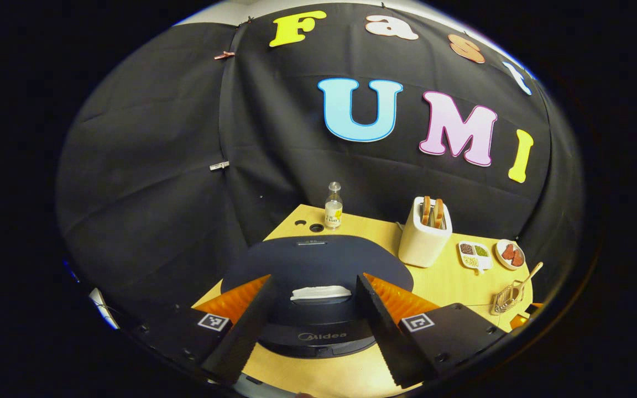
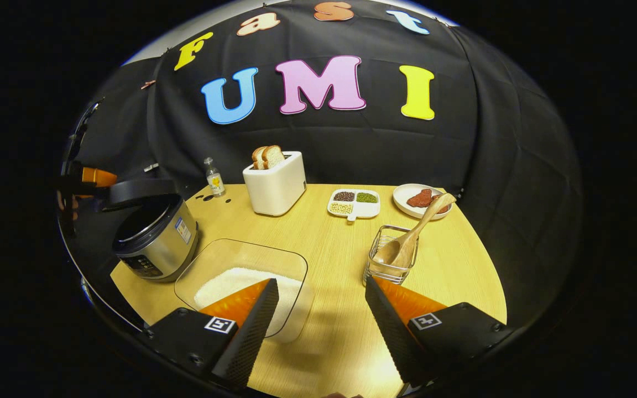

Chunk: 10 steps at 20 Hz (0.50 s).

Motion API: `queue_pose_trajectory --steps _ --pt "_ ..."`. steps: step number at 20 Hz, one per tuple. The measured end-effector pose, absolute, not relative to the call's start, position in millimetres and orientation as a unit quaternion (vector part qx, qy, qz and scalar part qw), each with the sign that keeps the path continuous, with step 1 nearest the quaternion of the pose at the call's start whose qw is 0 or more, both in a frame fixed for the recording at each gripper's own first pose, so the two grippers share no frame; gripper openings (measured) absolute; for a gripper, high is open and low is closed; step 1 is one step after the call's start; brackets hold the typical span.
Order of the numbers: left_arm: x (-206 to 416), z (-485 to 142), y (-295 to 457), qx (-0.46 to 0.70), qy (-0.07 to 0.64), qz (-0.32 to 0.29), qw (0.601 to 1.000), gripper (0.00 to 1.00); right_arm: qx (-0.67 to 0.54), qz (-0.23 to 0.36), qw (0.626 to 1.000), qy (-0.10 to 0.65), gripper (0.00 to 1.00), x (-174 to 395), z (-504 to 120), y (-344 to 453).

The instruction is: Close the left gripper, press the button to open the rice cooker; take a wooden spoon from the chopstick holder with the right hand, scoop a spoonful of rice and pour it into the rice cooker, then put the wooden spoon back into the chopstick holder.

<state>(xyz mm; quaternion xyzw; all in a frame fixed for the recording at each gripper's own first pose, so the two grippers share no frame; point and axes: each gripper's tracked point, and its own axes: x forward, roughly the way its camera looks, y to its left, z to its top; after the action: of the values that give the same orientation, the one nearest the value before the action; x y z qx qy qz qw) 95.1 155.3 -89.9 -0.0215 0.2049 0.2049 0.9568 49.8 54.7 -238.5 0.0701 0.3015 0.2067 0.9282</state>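
The rice cooker [image 2: 155, 237] stands at the left edge of the table [image 2: 324, 243], and in the right gripper view its lid looks partly raised. The left gripper [image 1: 313, 309] is over it with fingers wide apart and nothing between them – the white button [image 1: 320, 292] shows in the gap. To the right of the cooker, near the front, is a clear container of rice [image 2: 246, 284]. Further right, the wooden spoon [image 2: 412, 235] leans in the wire chopstick holder [image 2: 390, 257]. The right gripper [image 2: 321, 326] hovers over the near table, wide and empty. At the far side are a toaster [image 2: 275, 182] and a small bottle [image 2: 214, 177].
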Motion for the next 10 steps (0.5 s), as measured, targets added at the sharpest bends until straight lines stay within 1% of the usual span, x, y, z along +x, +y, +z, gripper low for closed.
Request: queue_pose_trajectory --steps 3,9,10 --pt "89.9 -114.9 152.5 -0.025 0.204 0.209 0.956 0.98 0.064 0.215 0.925 0.307 0.99 45.3 -241.4 57.4" --pt "85.0 -165.4 149.6 -0.022 0.228 0.211 0.950 0.98 0.063 0.219 0.921 0.316 0.99 41.7 -246.5 55.8" --pt "86.9 -163.7 150.7 -0.015 0.219 0.213 0.952 0.98 0.063 0.218 0.921 0.316 0.99 43.1 -247.1 54.9"
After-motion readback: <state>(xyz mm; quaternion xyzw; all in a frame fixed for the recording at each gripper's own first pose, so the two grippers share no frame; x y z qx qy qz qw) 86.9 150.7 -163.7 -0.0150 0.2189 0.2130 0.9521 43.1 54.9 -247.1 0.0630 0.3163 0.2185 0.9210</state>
